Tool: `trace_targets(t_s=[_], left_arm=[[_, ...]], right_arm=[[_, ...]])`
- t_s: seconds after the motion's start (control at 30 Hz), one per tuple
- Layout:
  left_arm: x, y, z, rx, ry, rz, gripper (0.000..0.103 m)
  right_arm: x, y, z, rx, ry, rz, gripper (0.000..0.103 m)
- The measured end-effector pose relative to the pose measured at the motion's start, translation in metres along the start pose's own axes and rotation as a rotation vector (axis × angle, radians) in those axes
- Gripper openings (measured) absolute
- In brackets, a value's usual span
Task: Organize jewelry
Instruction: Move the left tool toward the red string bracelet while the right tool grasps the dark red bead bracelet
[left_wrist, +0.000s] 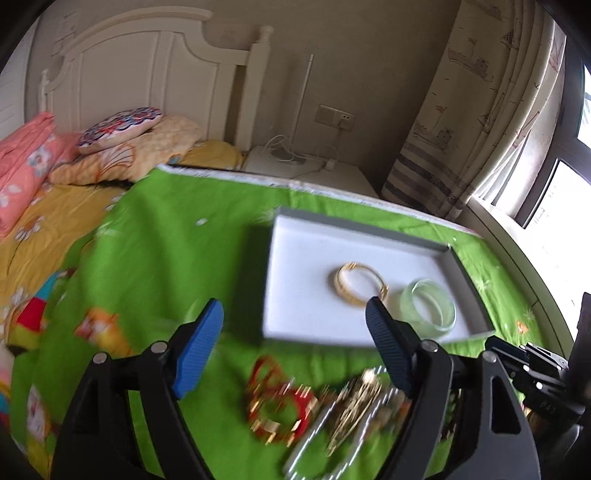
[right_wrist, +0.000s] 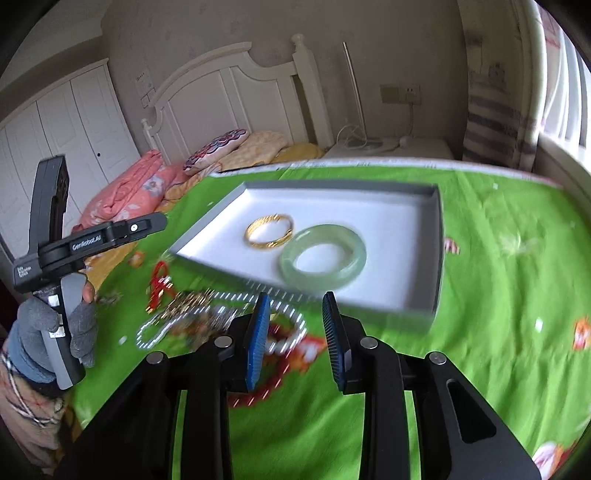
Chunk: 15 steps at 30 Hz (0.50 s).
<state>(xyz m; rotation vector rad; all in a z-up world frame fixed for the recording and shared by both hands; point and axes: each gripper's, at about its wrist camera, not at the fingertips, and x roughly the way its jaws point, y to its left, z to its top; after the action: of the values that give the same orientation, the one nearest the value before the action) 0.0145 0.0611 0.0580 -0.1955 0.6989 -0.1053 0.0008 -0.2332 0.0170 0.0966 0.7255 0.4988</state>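
A grey tray with a white lining lies on the green cloth. Inside it a gold bangle lies next to a pale green jade bangle. In front of the tray is a blurred heap of jewelry: a red and gold bracelet, gold pieces, a white bead strand and red beads. My left gripper is open wide over the tray's near edge, holding nothing. My right gripper hangs above the heap, its jaws a little apart with nothing between them.
The green patterned cloth covers a bed with a yellow sheet, pink and patterned pillows and a white headboard. A white nightstand with cables and a curtain stand behind. A gloved hand holds the left gripper's handle.
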Motion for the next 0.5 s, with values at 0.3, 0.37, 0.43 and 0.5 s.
trace_targets(t_s=[0.3, 0.37, 0.43, 0.5], left_arm=[[-0.035, 0.046, -0.050, -0.081, 0.026, 0.041, 0.086], [-0.036, 0.052, -0.056, -0.091, 0.033, 0.036, 0.087], [-0.032, 0.060, -0.067, -0.111, 0.051, 0.028, 0.089], [-0.033, 0.065, -0.068, -0.137, 0.048, -0.002, 0.089]], right_arm=[[-0.010, 0.008, -0.024, 0.039, 0.034, 0.032, 0.028], [-0.008, 0.018, -0.029, -0.002, 0.065, 0.020, 0.028], [-0.007, 0.029, -0.030, -0.056, 0.076, 0.008, 0.028], [-0.002, 0.045, -0.035, -0.131, 0.096, 0.006, 0.028]])
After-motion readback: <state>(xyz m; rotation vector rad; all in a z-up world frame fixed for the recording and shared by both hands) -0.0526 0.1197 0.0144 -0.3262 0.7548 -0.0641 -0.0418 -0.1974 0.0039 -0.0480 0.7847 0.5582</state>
